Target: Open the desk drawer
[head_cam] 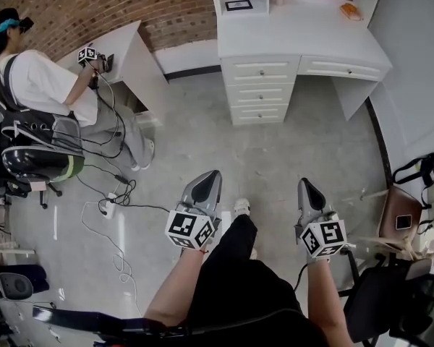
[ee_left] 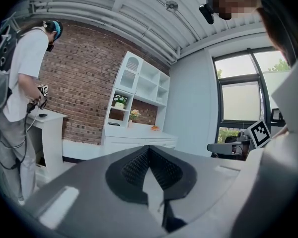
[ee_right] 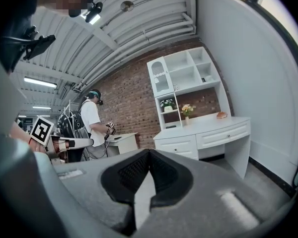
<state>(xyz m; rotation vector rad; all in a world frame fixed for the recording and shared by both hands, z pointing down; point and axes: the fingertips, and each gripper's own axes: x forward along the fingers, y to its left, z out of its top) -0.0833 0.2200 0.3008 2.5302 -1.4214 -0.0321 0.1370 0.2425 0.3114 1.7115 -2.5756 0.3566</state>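
The white desk stands across the room against the brick wall, with a shelf unit on top. It has a stack of three drawers and one wide drawer to their right, all closed. My left gripper and right gripper are held over the grey floor, far short of the desk. Both are shut with nothing between the jaws. In the left gripper view, the desk sits small beyond the shut gripper. The right gripper view shows the drawers past the shut gripper.
Another person stands at a second white desk on the left, beside a black chair. Cables and a power strip lie on the floor. A dark chair and a brown bag are at the right.
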